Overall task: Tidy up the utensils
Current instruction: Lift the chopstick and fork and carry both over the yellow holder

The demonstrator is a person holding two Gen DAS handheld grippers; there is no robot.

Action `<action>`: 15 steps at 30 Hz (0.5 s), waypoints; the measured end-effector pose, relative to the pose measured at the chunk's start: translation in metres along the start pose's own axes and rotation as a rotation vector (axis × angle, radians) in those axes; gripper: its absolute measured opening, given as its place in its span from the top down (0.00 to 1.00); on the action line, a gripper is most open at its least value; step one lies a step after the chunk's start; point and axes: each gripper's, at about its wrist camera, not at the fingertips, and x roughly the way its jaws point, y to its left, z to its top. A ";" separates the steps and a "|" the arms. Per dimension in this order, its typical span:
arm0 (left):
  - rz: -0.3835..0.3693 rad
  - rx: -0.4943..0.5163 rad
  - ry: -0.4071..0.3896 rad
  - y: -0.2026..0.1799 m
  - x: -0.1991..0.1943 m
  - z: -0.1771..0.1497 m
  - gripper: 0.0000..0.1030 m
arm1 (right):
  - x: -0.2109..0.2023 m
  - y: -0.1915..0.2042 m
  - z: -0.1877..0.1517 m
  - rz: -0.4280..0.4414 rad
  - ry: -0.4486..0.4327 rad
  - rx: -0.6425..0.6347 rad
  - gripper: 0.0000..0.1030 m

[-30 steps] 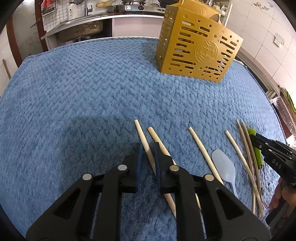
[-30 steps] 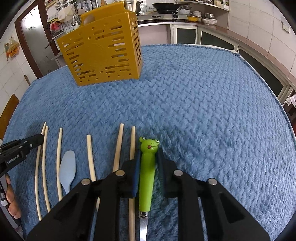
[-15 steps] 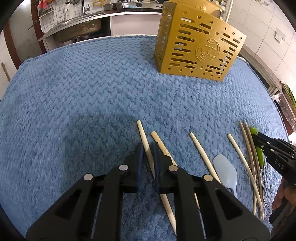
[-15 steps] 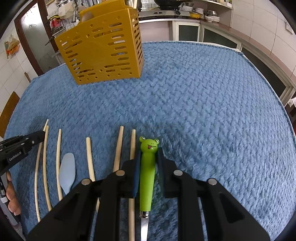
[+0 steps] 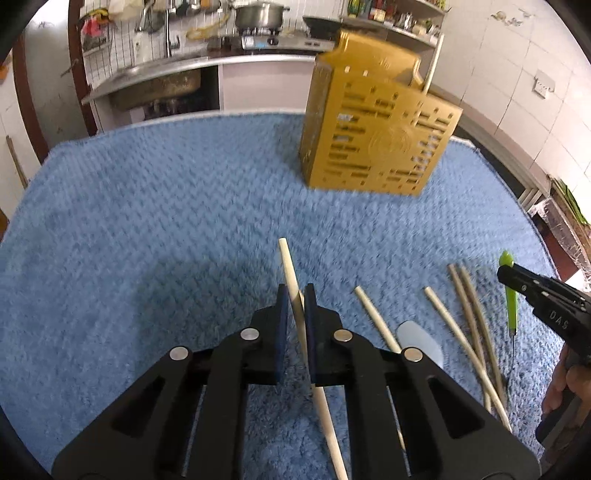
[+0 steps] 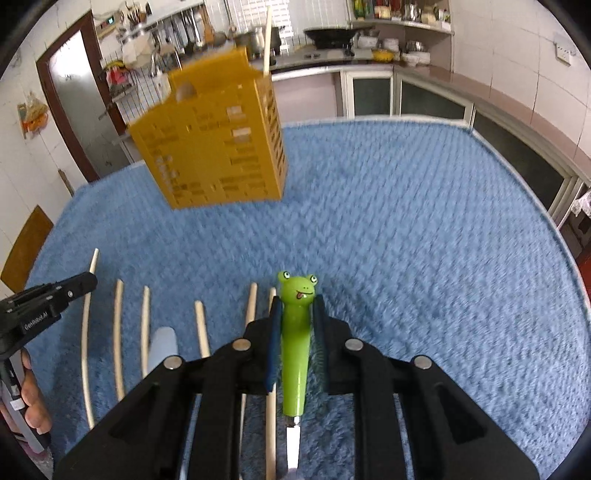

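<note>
One chopstick is gripped by the left hand-held gripper and the frog knife by the right hand-held gripper, while most sticks are not yet put in the yellow holder.

1. The place was a home kitchen
2. A steel sink with a tap stood by tiled walls
3. A pot sat on a gas stove
4. Shelves held bowls and bottles

Both wrist cameras look steeply down, close over the blue mat, sharing the yellow holder.
</note>
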 end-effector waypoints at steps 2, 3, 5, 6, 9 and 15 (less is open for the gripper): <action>-0.006 0.000 -0.037 -0.002 -0.011 0.002 0.94 | -0.011 0.001 0.004 0.006 -0.034 0.002 0.84; -0.012 0.001 -0.055 -0.003 -0.017 0.003 0.94 | -0.018 0.001 0.006 0.011 -0.057 0.000 0.84; -0.018 0.008 -0.098 -0.004 -0.029 0.005 0.94 | -0.031 0.003 0.010 0.014 -0.104 -0.010 0.84; -0.019 0.011 -0.113 -0.003 -0.034 0.005 0.95 | -0.034 0.003 0.012 0.013 -0.119 -0.015 0.84; -0.019 0.020 -0.163 -0.005 -0.048 0.006 0.95 | -0.043 0.005 0.014 0.017 -0.161 -0.023 0.84; -0.023 0.023 -0.224 -0.005 -0.065 0.011 0.96 | -0.051 0.007 0.014 0.028 -0.209 -0.023 0.84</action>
